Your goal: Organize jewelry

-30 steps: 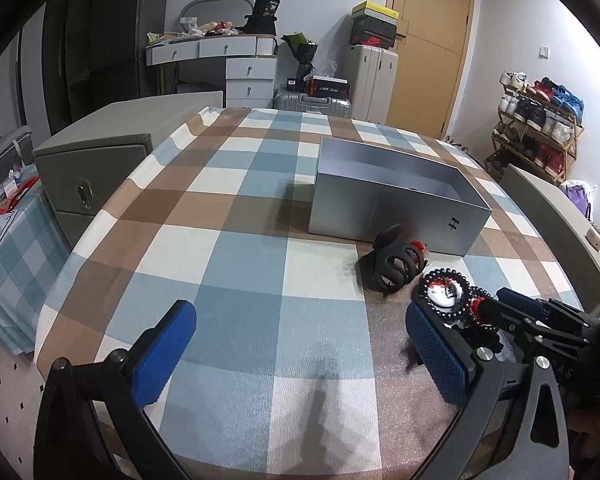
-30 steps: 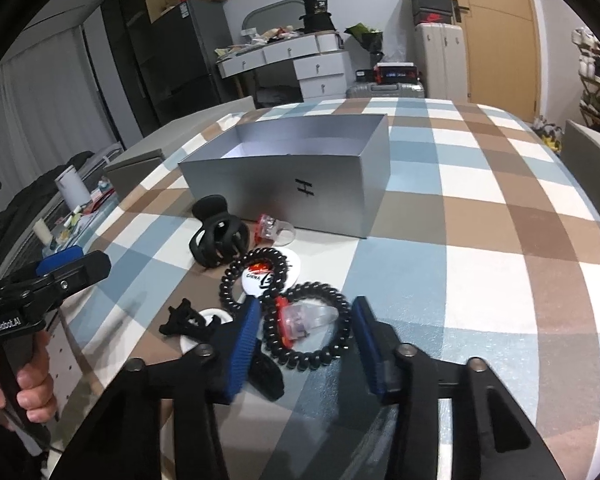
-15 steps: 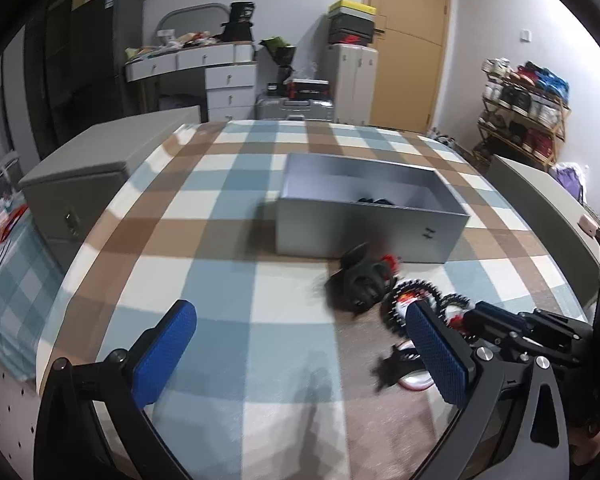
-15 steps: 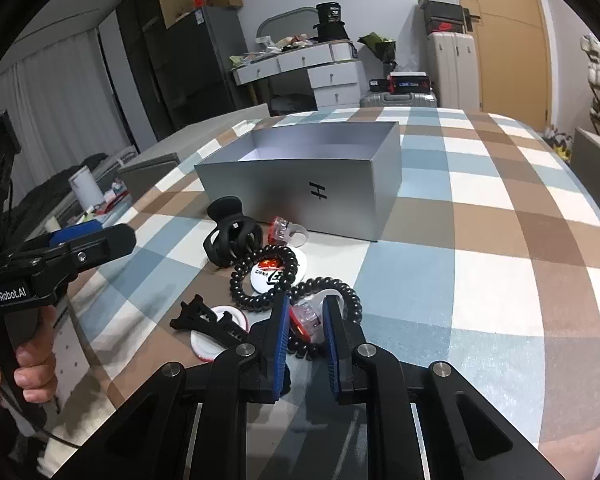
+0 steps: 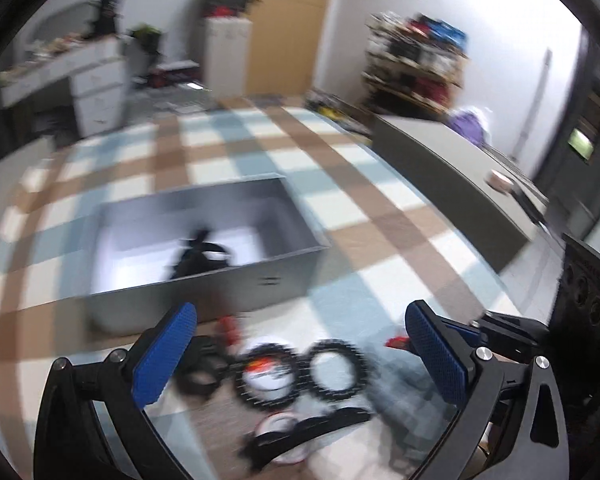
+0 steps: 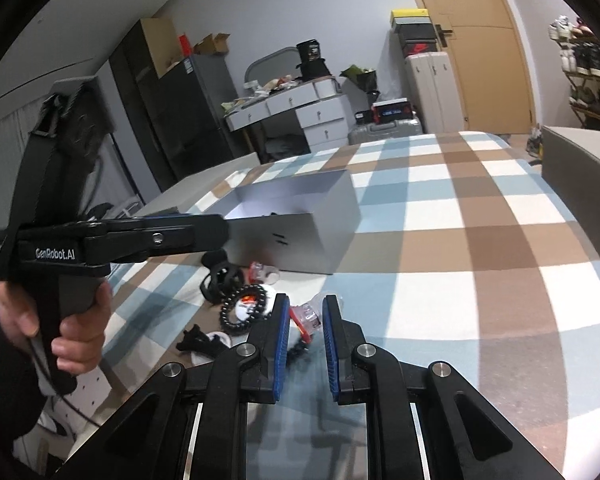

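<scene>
My right gripper (image 6: 306, 314) is shut on a clear hair clip with a red part (image 6: 308, 316) and holds it above the table. A grey open box (image 5: 204, 240) stands on the checked cloth; it also shows in the right wrist view (image 6: 300, 220). A dark item (image 5: 198, 258) lies inside it. In front of the box lie two black coil hair ties (image 5: 300, 372), a black claw clip (image 6: 220, 284), a clear clip (image 6: 262, 272) and a flat black clip (image 5: 312, 432). My left gripper (image 5: 296, 356) is open and empty, above the coil ties.
The round table (image 6: 480, 240) has a brown, blue and white checked cloth. A grey bench (image 5: 452, 176) runs along its right side. A white desk with drawers (image 6: 296, 112) and a wooden door (image 6: 480, 48) are behind. The left wrist view is blurred.
My right gripper has lifted the clear and red clip off the table, out of the coil tie. My left gripper has swung right and forward over the jewelry, closer to the box.
</scene>
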### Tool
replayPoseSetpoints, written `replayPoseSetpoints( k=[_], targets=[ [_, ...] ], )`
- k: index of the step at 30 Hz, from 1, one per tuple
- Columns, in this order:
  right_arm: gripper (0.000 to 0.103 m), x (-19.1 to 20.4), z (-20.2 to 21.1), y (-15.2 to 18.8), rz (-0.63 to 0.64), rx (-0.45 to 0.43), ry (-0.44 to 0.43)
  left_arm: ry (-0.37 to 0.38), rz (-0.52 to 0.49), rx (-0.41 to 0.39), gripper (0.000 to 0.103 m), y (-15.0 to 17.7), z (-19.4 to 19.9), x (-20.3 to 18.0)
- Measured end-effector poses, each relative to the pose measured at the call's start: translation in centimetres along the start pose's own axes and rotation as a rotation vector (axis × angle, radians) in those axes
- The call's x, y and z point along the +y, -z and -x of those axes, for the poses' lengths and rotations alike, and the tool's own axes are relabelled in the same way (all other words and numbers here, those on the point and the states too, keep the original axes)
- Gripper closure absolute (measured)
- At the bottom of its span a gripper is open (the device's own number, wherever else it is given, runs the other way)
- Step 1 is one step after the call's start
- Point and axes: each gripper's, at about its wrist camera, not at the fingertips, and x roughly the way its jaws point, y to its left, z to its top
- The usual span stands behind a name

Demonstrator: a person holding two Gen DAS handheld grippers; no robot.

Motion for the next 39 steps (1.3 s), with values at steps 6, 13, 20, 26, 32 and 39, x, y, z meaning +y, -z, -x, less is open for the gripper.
replayPoseSetpoints(
  k=[6, 13, 20, 26, 32, 39],
  targets=[
    [0.087, -1.2, 0.3, 0.4, -0.026, 0.006, 0.008, 0.004, 0.016, 0.111, 0.013, 0.1, -3.0, -0.1],
    [0.087, -1.5, 0.1, 0.6, -0.035, 0.009, -0.005, -0.098, 0.062, 0.15, 0.014, 0.1, -4.2, 1.4],
    [0.087, -1.3, 0.3, 0.6, -0.024, 0.001, -0.014, -0.165, 0.047, 0.176, 0.044, 0.3, -4.5, 1.7],
    [0.087, -1.2, 0.5, 0.7, -0.02, -0.006, -0.015, -0.223, -0.002, 0.237, 0.057, 0.2, -5.1, 1.3],
    [0.087, -1.1, 0.6, 0.7, -0.021, -0.013, -0.015, -0.289, -0.066, 0.266, 0.065, 0.4, -5.7, 0.5],
    [0.087, -1.2, 1.0, 0.7, -0.03, -0.021, -0.008, -0.303, -0.055, 0.267, 0.079, 0.9, -5.9, 0.3]
  ],
)
